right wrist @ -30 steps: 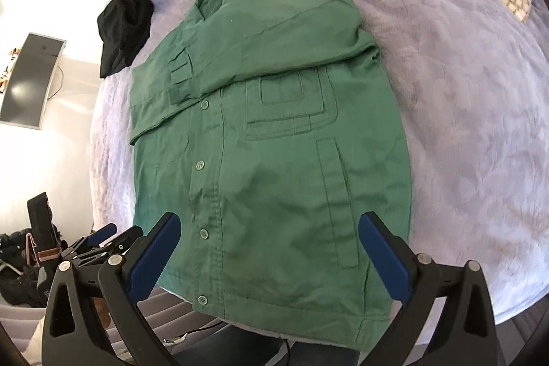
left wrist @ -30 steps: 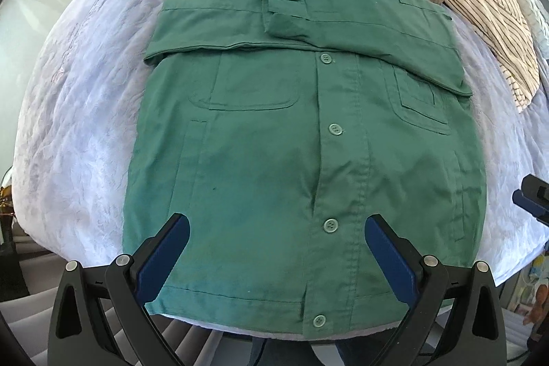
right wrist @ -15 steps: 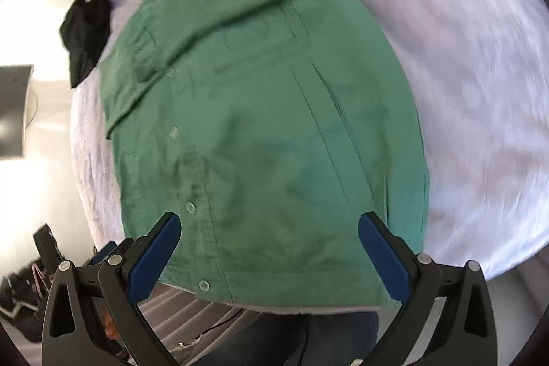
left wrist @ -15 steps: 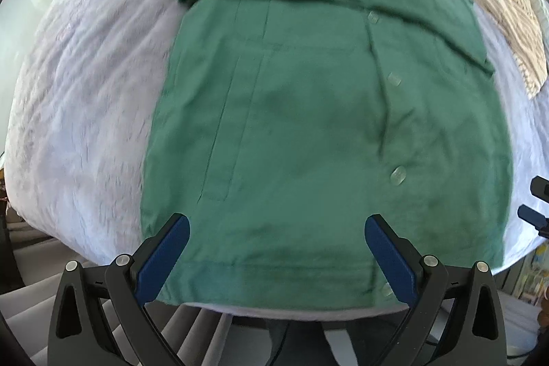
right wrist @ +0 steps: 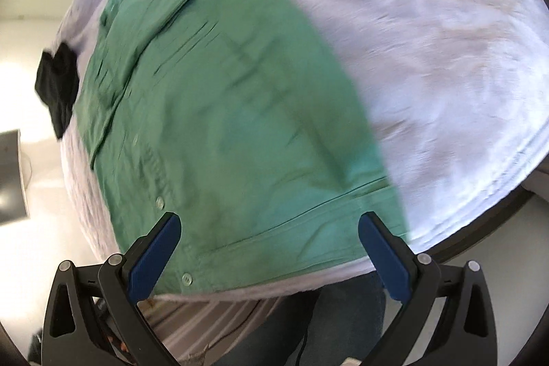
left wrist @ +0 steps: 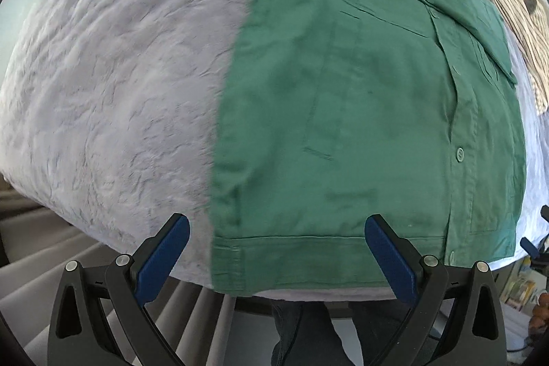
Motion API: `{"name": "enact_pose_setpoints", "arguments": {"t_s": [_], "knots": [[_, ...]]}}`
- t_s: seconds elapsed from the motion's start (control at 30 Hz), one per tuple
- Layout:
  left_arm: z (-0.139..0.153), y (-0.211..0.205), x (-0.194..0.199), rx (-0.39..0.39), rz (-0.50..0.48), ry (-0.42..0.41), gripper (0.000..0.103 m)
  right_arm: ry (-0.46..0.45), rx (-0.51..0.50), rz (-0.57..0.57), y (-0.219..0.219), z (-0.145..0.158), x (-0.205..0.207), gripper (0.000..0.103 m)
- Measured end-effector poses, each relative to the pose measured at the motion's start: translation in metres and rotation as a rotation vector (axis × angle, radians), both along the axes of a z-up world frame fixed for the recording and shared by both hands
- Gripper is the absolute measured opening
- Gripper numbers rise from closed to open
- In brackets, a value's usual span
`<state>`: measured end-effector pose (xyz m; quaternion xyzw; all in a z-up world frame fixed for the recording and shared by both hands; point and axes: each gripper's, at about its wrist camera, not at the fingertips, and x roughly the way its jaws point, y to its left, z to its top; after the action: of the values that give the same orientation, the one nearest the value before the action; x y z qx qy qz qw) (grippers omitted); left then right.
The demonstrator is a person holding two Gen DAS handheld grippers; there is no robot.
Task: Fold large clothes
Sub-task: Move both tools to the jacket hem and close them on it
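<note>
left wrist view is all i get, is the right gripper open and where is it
Observer: The right gripper is open and holds nothing. Its fingers sit on either side of the green jacket hem, near the bottom corner.
Operator: anything on the bed i can't see
Observer: Yes, a black garment lies at the edge of the bed cover, beside the jacket's upper part. The blur hides whether they touch.
</note>
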<state>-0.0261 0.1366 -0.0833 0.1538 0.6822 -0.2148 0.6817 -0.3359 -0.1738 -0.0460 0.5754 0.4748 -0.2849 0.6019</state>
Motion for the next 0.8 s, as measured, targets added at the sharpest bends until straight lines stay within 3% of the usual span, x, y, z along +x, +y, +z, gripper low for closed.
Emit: {"name": "enact_pose_setpoints", "arguments": {"t_s": [0.2, 0.3, 0.53, 0.6, 0.8], "knots": [[-0.007, 0.013, 0.009, -0.08, 0.021, 0.065, 0.102, 0.05, -0.048, -0.082, -0.017, -0.009, -0.036, 0.103], [-0.016, 0.016, 0.012, -0.089, -0.002, 0.094, 0.102, 0.055, -0.006, -0.106, -0.018, -0.025, -0.049, 0.103], [-0.037, 0.01, 0.005, -0.07, -0.047, 0.133, 0.102, -0.026, 0.119, -0.149, -0.002, -0.052, -0.051, 0.103], [-0.036, 0.009, 0.005, -0.081, -0.052, 0.14, 0.102, -0.063, 0.132, -0.145, 0.0, -0.051, -0.045, 0.103], [-0.029, 0.013, 0.003, -0.176, -0.044, 0.184, 0.102, -0.342, 0.191, -0.183, 0.003, -0.037, -0.033, 0.103]]}}
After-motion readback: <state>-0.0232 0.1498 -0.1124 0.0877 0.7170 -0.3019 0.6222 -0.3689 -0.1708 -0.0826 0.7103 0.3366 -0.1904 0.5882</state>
